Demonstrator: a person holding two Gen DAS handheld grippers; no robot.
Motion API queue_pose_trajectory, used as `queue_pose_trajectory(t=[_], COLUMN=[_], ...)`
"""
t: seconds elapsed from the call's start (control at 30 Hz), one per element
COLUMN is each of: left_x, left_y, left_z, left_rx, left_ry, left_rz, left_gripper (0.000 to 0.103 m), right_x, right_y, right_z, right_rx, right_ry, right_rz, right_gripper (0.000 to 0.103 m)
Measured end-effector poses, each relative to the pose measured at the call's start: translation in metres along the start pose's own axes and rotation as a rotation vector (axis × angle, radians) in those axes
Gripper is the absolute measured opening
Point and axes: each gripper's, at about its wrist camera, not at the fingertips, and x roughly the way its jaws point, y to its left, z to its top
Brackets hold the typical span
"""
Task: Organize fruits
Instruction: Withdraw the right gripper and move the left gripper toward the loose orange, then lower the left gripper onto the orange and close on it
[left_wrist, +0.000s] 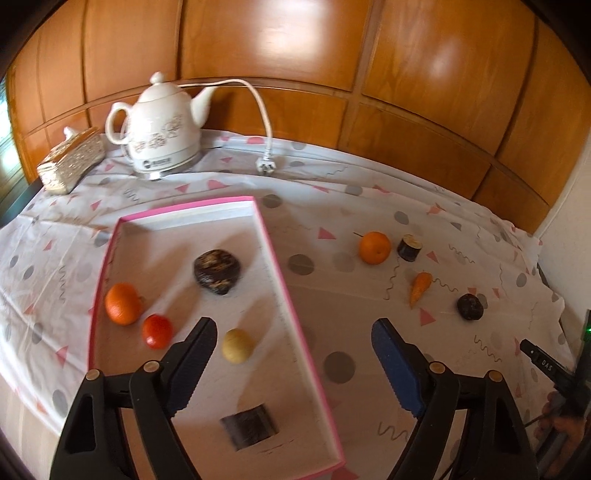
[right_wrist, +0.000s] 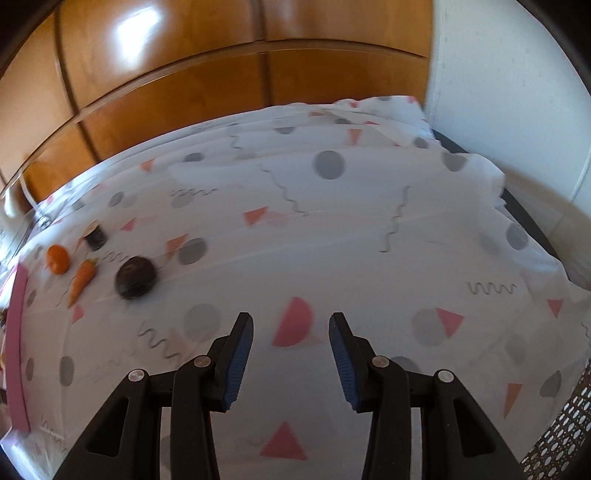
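1. Left wrist view: my left gripper (left_wrist: 291, 362) hangs over the pink-rimmed tray (left_wrist: 284, 295), jaws wide apart and gripping nothing; the tray's right rim runs between them.
2. Already in the tray: an orange (left_wrist: 123, 303), a small red fruit (left_wrist: 158, 331), a pale yellow round one (left_wrist: 238, 346), a dark lumpy piece (left_wrist: 217, 272) and a dark block (left_wrist: 251, 428) closest to me.
3. Outside it on the patterned cloth (left_wrist: 332, 332), well to the right: a second orange (left_wrist: 374, 247), a dark cylinder (left_wrist: 410, 247) just beside it, a carrot (left_wrist: 420, 287) and a dark round fruit (left_wrist: 470, 306).
4. Right wrist view: my right gripper (right_wrist: 291, 343) has its jaws partly apart with only bare cloth between them. The dark round fruit sits well off to its left, the nearest loose piece, I'd say.
5. Handling, my guess: it looks light and firm, and being round it may roll, so I'd pinch it across its widest middle. The carrot is stiff and tapered, best taken at the thick end. The second orange looks smooth; grip it centred.
6. Writing: there's a blue logo on the base of the white kettle (left_wrist: 162, 125), too blurred to read. A dark handle at the far right edge (left_wrist: 543, 363) seems to carry letters, perhaps "DAS"; I can't be sure.
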Motion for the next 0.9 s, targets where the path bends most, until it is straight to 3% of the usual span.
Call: queue_pose_trajectory(t=[0.23, 0.57, 0.9], left_x=[0.024, 0.078, 0.132], left_y=[-0.021, -0.055, -0.082], left_z=[0.016, 0.045, 0.063], left_rx=[0.033, 0.057, 0.072], left_ry=[0.026, 0.088, 0.143], left_rz=[-0.033, -0.071, -0.071], left_gripper=[0.072, 0.064, 0.063], right_x=[0.008, 0.014, 0.017], right_y=[-0.012, -0.023, -0.035], right_z=[0.0, 0.001, 0.004], right_rx=[0.035, 0.055, 0.086], right_ry=[0.001, -0.002, -0.014], right_rz=[-0.023, -0.04, -0.061], right_gripper=[0.043, 0.043, 0.043])
